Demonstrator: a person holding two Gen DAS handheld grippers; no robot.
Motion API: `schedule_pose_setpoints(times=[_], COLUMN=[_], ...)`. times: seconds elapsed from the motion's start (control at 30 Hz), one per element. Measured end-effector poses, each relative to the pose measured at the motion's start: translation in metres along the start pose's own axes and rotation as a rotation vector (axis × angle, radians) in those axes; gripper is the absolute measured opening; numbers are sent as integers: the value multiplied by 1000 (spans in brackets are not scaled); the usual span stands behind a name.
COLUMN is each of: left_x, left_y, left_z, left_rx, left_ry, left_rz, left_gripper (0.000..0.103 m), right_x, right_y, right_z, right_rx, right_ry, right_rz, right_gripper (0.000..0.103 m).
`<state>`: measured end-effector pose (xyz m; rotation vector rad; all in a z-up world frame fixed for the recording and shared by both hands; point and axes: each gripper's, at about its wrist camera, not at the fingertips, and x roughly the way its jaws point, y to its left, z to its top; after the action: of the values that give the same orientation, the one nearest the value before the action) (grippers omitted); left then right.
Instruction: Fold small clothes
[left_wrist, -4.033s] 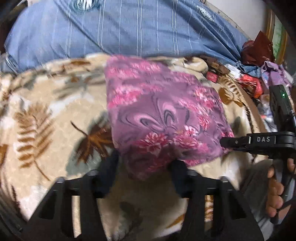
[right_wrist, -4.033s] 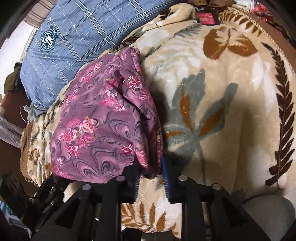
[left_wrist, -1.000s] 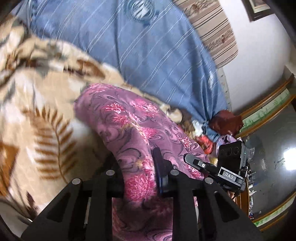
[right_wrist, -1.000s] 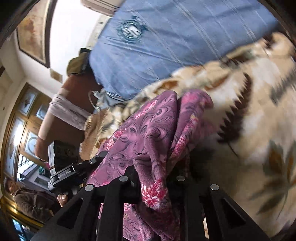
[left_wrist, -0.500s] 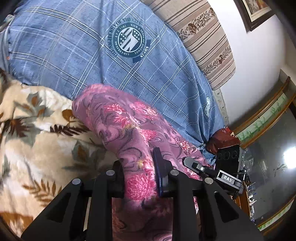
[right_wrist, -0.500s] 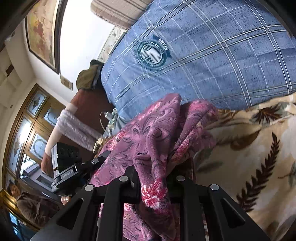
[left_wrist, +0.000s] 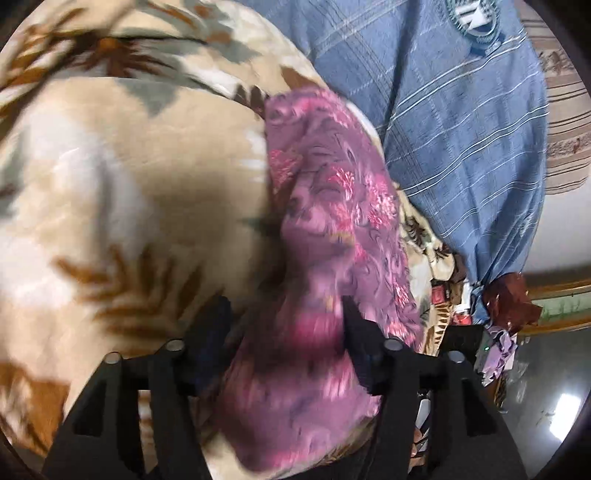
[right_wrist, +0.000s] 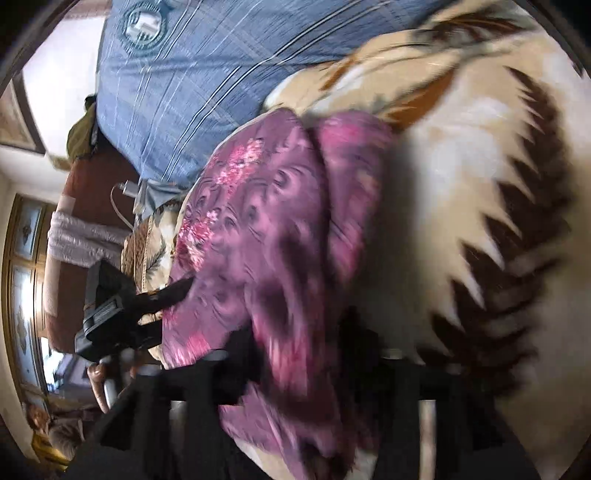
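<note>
A purple garment with pink flowers (left_wrist: 332, 206) lies folded over on the beige leaf-print blanket (left_wrist: 129, 177). My left gripper (left_wrist: 284, 328) has its jaws wide apart, with the near end of the garment lying between them. In the right wrist view the same garment (right_wrist: 266, 229) runs from the blanket down between the fingers of my right gripper (right_wrist: 303, 354), whose jaws also stand apart. The left gripper (right_wrist: 110, 314) shows at the garment's left edge. Both views are blurred by motion.
A blue plaid pillow (left_wrist: 461, 110) lies behind the garment, also in the right wrist view (right_wrist: 192, 74). A striped cushion (left_wrist: 565, 110) leans on the wall. Dark red and purple clutter (left_wrist: 509, 302) sits at the blanket's right edge. A brown bed frame (right_wrist: 74, 221) stands left.
Both grippers have opened: half a second ago each was shut on the garment and held it up. The garment has come down onto the blanket and both cameras now point downward.
</note>
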<state>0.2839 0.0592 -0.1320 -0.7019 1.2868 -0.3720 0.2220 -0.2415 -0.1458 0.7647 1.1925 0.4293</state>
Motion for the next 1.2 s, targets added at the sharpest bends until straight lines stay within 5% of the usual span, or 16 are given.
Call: schedule_pose_setpoints(times=[0.2,0.27,0.37,0.47,0.63,0.73,0.8,0.9,0.97,1.03,1.13,1.2], left_x=[-15,2,10,-2,-29,-5,1,-9,-14,-19,-18,-11], left_y=[15,21,14,4,20,41,45,32,14,-3,-12,-11], left_z=[-60,-66,-65,-69,-91,-92,-91,-98,-110,-125,-152,-171], left_rx=[79,48,88,118,-18,-70,-58,59,171,284,348,360], left_ry=[-26,17,17,16,98,145,129,39,-62,-126,-171,-156], left_rz=[-131,-100,-62,-64,-173,-75,-114,-44,108,210,301,325], left_gripper=[74,74,73,40,37,39,41,51,64,65,65,64], right_x=[-28,-22,-13,-21,-59,-39,-18,-20,-25,-27,-31,-31], right_y=[9,3,-1,8,36,27,13,9,13,19,24,20], right_z=[-57,-68,-71,-69,-88,-100,-103,-106,-112,-119,-140,-157], right_rx=[-14,-6,-18,-33,-58,-44,-53,-69,-97,-106,-99,-74], right_ry=[-43,-67,-87,-59,-71,-12,-5,-43,-60,-80,-107,-105], right_rz=[42,26,8,-29,-5,-69,-118,-107,-141,-174,-222,-220], right_gripper=[70,69,45,19,18,19,21,27,33,38,65,63])
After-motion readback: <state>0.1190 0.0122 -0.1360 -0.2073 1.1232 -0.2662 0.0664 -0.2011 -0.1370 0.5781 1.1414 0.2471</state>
